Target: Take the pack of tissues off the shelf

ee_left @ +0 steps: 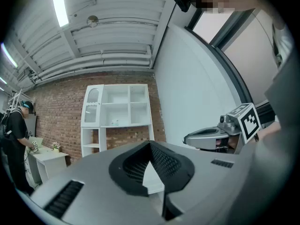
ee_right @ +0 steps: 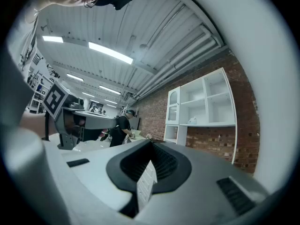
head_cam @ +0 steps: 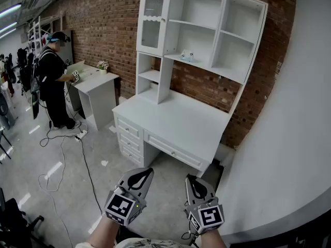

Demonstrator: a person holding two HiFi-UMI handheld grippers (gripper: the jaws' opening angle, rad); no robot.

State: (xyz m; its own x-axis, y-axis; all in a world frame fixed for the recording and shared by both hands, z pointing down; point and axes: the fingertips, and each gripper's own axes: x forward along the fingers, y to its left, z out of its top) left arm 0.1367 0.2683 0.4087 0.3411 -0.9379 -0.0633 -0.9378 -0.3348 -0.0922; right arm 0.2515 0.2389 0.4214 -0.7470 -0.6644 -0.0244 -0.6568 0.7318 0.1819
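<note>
Lone pack of tissues [head_cam: 187, 56] on the white shelf [head_cam: 223, 72]

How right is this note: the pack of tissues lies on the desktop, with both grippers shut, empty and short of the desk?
One thing is wrong. The pack of tissues lies not on the desktop but on a shelf above it, as the head view shows. The left gripper and right gripper are indeed shut, empty and short of the desk.
</note>
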